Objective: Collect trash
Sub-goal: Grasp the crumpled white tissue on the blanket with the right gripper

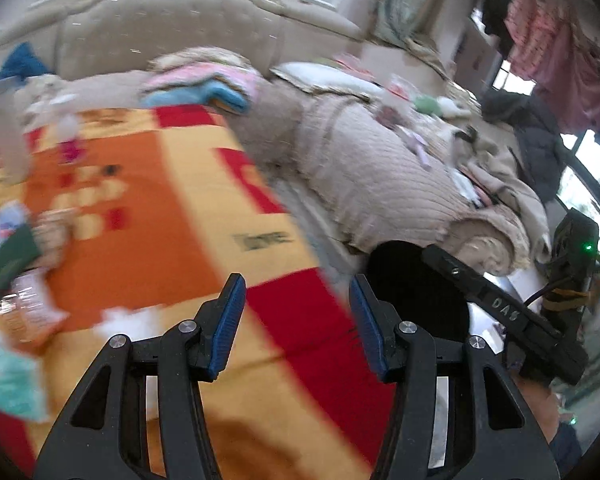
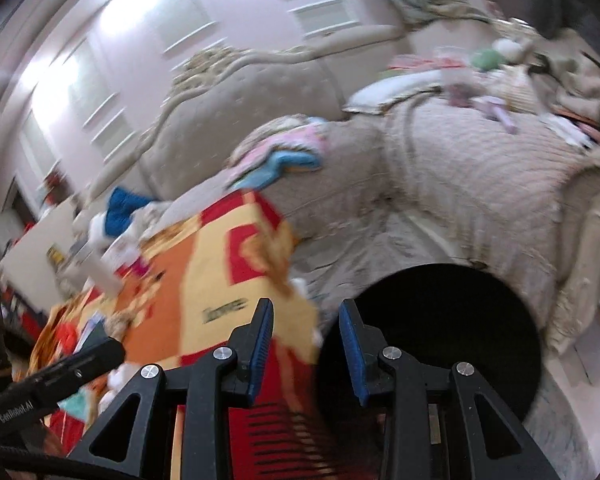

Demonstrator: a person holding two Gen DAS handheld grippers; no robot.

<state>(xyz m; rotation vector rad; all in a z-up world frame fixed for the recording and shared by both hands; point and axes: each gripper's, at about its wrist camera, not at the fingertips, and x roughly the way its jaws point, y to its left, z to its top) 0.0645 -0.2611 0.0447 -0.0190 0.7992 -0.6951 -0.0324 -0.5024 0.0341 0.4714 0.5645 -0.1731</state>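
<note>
Frames motion-blurred. Trash wrappers (image 1: 24,300) heaped at far left on orange-yellow-red blanket (image 1: 172,208), white scraps (image 1: 128,316) just beside. Left claw (image 1: 296,312) spread, nothing between blue pads (image 1: 230,320), hovering over blanket edge. Black round bin (image 2: 440,332) right of blanket, below beige quilted bed (image 2: 460,168). Right claw (image 2: 306,344) parted narrowly, empty, straddling blanket edge and bin rim.

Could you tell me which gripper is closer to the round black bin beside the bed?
The right. The right gripper hangs at the black bin's rim, one fingertip over its opening. The left gripper is over the orange and red blanket, with the bin off to its side.
</note>
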